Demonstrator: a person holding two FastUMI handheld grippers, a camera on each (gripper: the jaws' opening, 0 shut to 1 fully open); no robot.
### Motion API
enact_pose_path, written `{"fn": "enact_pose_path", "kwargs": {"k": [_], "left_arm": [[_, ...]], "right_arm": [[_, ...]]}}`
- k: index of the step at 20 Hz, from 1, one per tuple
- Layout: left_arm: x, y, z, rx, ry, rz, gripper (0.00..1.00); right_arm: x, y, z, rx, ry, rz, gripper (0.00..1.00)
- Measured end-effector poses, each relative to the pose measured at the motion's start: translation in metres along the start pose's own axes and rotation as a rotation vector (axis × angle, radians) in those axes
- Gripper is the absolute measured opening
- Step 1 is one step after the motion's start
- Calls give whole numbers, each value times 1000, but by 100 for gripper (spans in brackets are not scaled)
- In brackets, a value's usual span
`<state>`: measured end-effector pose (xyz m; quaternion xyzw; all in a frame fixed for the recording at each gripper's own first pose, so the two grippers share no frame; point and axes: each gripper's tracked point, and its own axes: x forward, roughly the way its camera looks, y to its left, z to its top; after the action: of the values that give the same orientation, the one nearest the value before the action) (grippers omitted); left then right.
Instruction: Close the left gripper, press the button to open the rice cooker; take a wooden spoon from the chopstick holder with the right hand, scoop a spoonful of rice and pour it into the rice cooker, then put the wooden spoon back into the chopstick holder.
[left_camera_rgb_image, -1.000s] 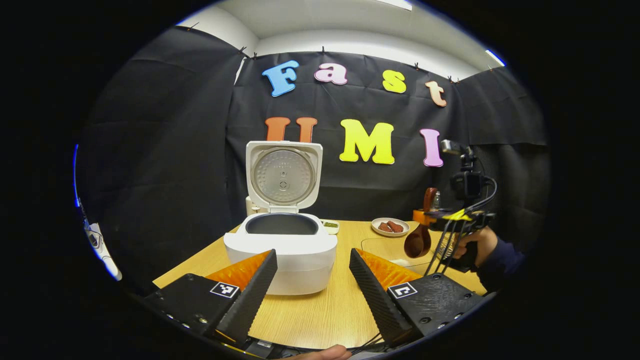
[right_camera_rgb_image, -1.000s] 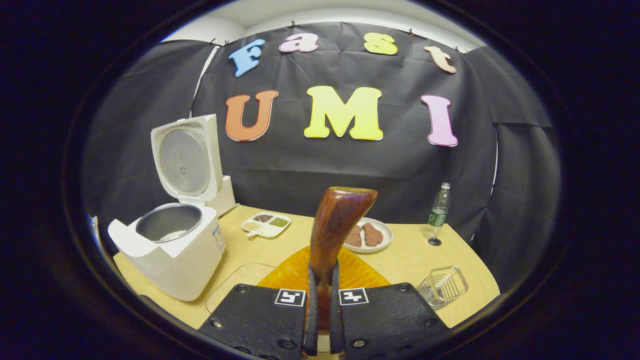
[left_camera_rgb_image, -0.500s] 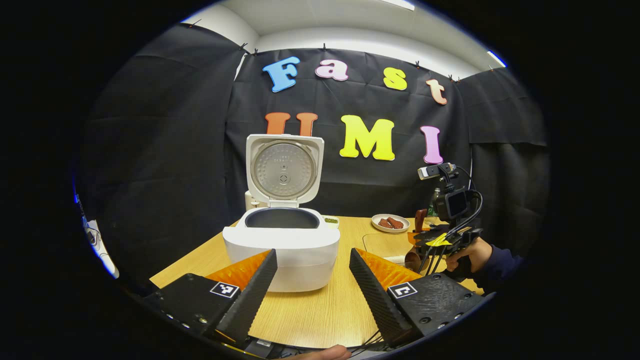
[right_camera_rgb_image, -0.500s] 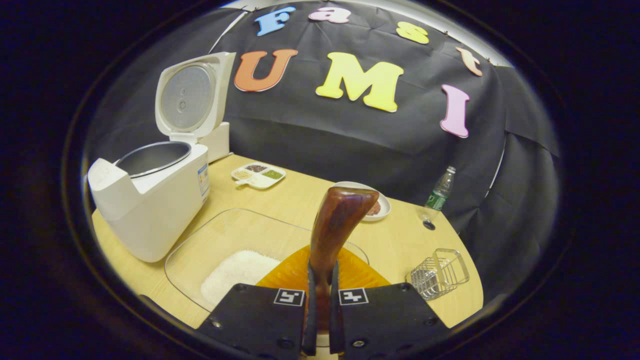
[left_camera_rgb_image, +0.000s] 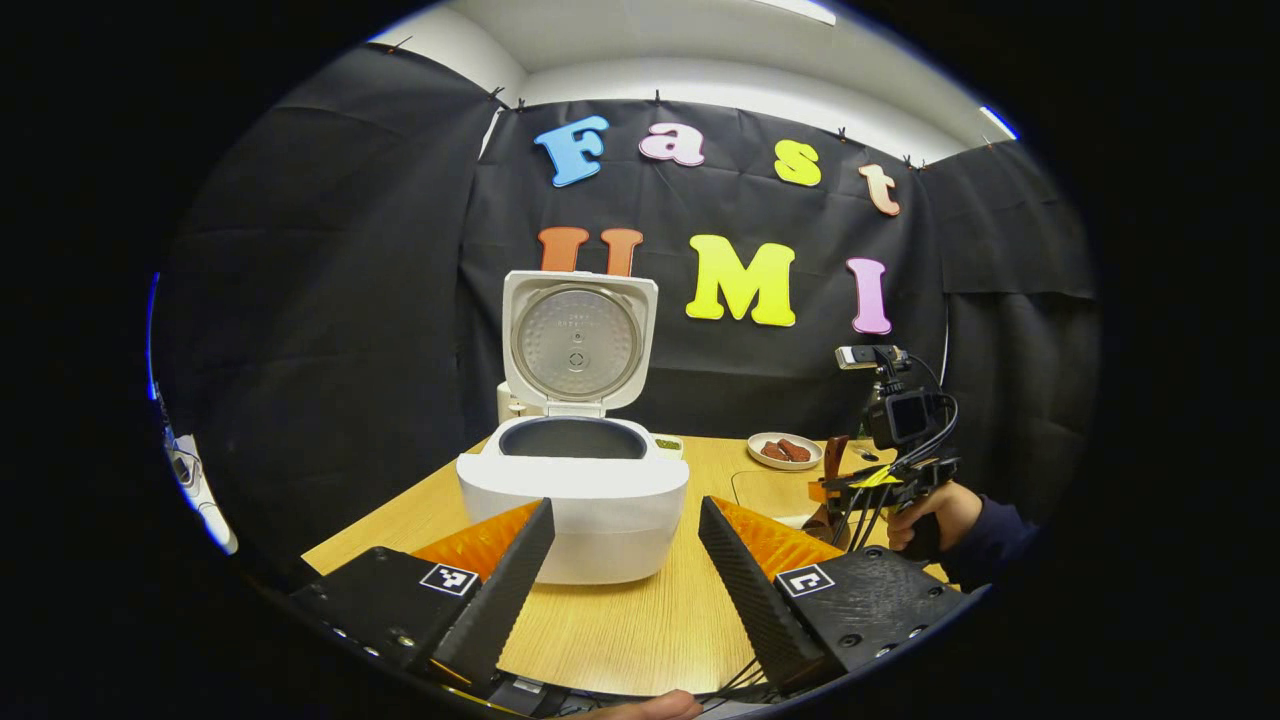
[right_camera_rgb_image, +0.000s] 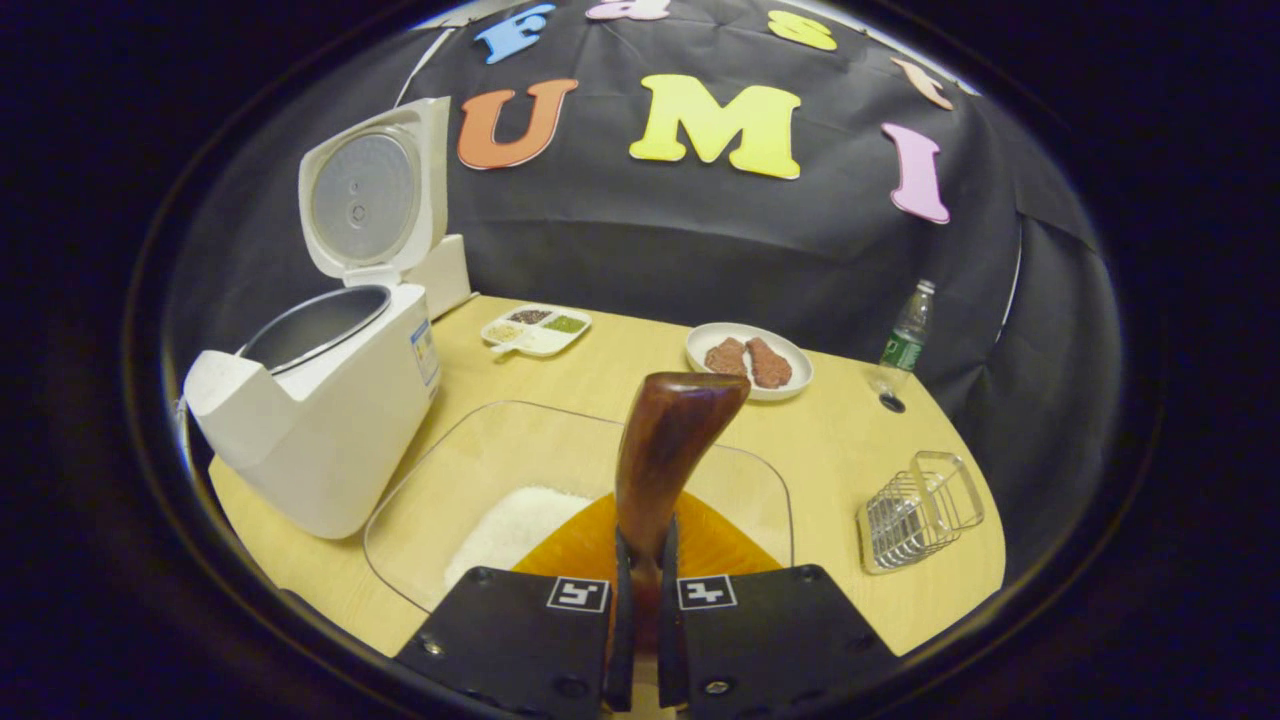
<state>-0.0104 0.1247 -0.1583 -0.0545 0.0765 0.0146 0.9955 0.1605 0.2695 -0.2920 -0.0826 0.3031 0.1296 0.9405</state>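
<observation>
I have the rice cooker (right_camera_rgb_image: 320, 420) open on the bench (right_camera_rgb_image: 830, 440), and my right gripper (right_camera_rgb_image: 640, 620) has its jaws pinching the wooden spoon (right_camera_rgb_image: 665, 455) over the glass tray (right_camera_rgb_image: 470, 450) beside the cooker; scooping, pouring and returning remain. The tray holds rice (right_camera_rgb_image: 515, 525); the chopstick holder (right_camera_rgb_image: 915, 510), right of it, looks empty. My left gripper (left_camera_rgb_image: 625, 580) waits, jaws spread
</observation>
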Motion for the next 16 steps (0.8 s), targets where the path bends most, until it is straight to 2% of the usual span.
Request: {"fn": "enact_pose_path", "kwargs": {"k": [6,12,16], "left_arm": [[0,-1,1,4,-2,-4,93],[-2,5,1,10,-5,-3,93],[-2,8,-3,-7,1,-5,93]], "right_arm": [[6,41,6,81,12,100,12],[18,57,11,215,37,168,12],[26,66,11,323,89,275,12]]}}
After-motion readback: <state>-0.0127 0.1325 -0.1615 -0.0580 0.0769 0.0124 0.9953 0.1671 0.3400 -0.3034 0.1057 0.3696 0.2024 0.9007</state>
